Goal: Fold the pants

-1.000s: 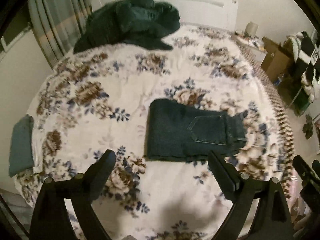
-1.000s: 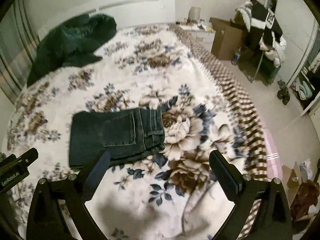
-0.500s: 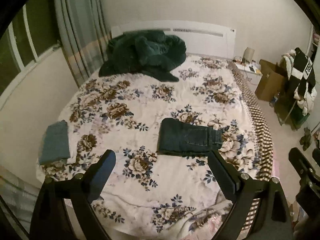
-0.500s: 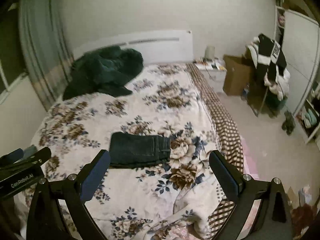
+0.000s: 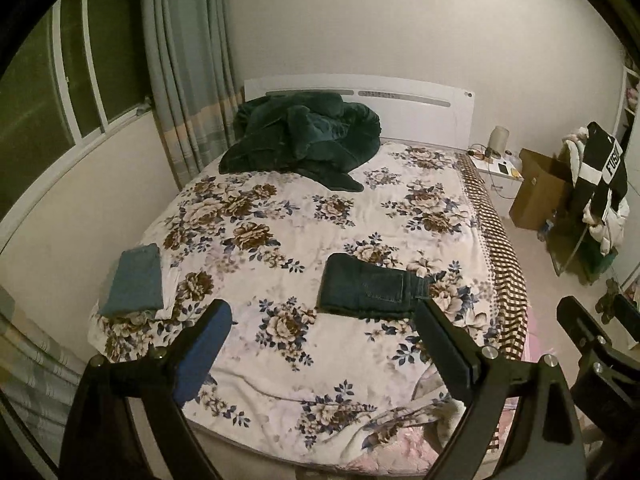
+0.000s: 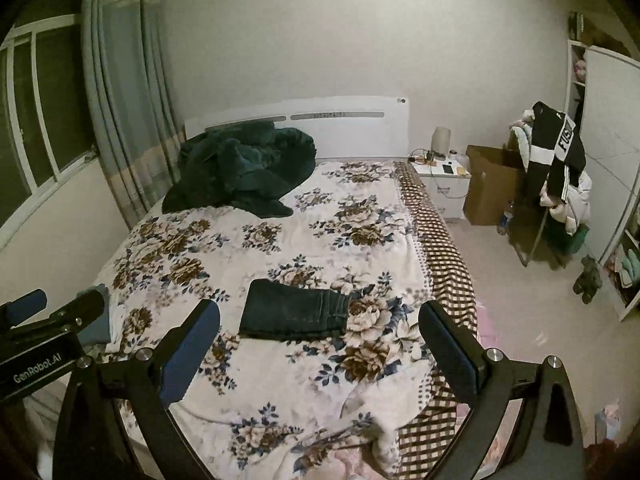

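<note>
In the middle of both frames, the pants (image 5: 370, 286) lie on the bed (image 5: 280, 364), folded into a small flat block, so the folding looks done. The left gripper (image 5: 322, 356) and the right gripper (image 6: 318, 354) hang well back from them, both spread wide and holding nothing. There is lots of bare bed around the pants. The bed edge is near, lower right. A blanket (image 5: 304, 136) sits far off, top of frame.

The pants (image 5: 370, 287) are matt dark denim with visible stitched seams. The floral blanket (image 5: 280, 360) at 6 o'clock looks soft and fleecy. At 12 o'clock, a plush dark green throw (image 5: 304, 136) lies before the smooth white headboard (image 5: 420, 110).
</note>
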A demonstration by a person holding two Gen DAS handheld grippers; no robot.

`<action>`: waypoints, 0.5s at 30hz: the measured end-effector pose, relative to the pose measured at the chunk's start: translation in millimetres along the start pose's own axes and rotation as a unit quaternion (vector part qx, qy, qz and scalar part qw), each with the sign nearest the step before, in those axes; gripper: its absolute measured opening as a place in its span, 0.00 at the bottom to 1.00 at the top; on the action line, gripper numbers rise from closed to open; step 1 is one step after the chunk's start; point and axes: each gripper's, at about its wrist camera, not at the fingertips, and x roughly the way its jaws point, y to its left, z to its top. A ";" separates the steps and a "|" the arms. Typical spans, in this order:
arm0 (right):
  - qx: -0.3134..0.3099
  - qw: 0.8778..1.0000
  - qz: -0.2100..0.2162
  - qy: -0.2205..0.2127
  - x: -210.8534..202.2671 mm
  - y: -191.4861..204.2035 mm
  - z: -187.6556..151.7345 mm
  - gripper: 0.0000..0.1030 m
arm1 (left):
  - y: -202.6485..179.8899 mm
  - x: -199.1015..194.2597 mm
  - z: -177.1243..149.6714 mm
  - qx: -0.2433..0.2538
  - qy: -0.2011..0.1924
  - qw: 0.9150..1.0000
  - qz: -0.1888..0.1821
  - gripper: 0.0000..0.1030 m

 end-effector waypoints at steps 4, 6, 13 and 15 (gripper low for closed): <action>-0.003 1.000 -0.005 0.000 -10.9 -3.1 1.4 0.98 | 1.1 -7.9 -0.1 0.003 0.000 1.000 -0.007 0.91; -0.001 1.000 -0.007 0.001 -13.1 -3.7 3.2 0.98 | 1.3 -9.1 1.4 0.011 0.000 1.000 -0.008 0.91; 0.000 1.000 -0.016 0.000 -19.6 1.6 1.0 0.98 | 7.6 -18.5 -1.5 0.016 0.003 1.000 -0.012 0.91; 0.003 1.000 -0.017 0.004 -22.7 3.0 0.5 0.98 | 8.9 -19.5 -2.9 0.018 0.004 1.000 -0.012 0.91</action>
